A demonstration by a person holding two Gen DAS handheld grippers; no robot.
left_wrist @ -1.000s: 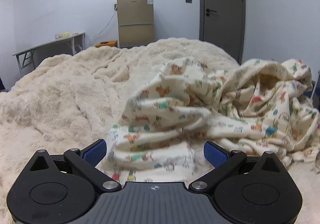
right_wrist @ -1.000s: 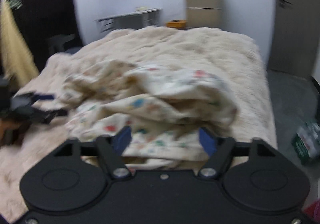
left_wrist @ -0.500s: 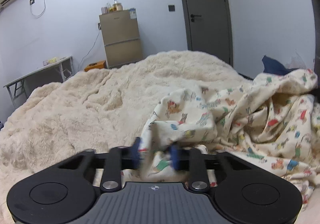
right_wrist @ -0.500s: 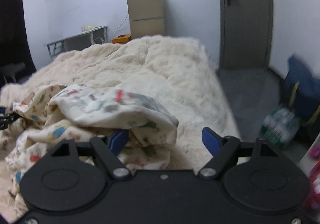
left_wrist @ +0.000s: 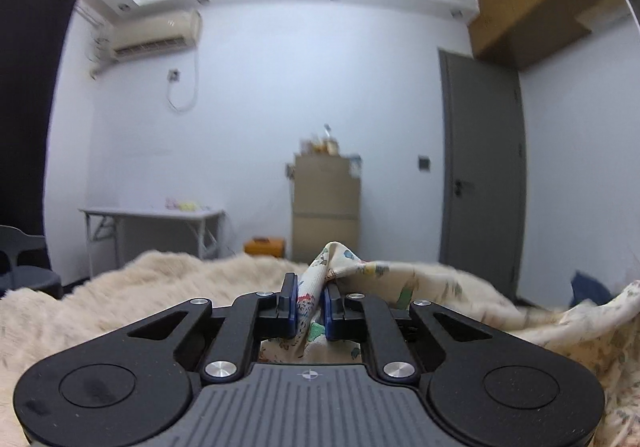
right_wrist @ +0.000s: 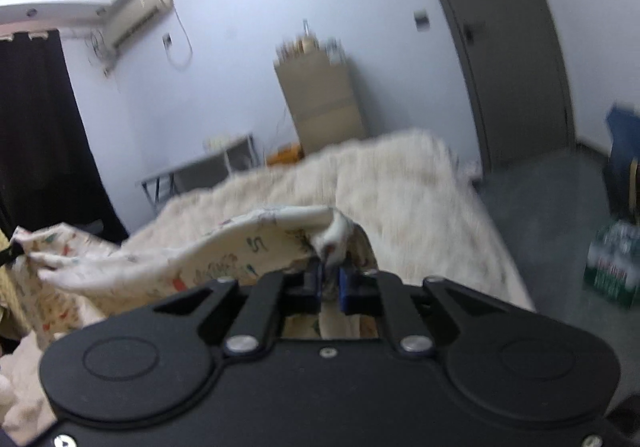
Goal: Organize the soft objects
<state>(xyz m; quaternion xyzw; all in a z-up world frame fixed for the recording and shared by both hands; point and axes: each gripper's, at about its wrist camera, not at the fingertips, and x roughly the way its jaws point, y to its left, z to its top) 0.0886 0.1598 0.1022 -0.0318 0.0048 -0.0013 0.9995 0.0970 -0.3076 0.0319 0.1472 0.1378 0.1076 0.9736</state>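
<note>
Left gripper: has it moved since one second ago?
Yes. The left gripper has lifted and tilted up: the fridge sits lower in view, and it is shut on the printed blanket.

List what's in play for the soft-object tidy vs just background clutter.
In play: printed blanket, pinched by left gripper and right gripper; fluffy bedspread under it.
Background: beige cabinet, folding table, door, air conditioner, orange box.

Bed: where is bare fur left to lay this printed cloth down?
Left wrist view: fluffy blanket lies bare from the left gripper towards the white table. The printed cloth crowds its right side. Right wrist view: bare fur beyond the right gripper, towards the door.
</note>
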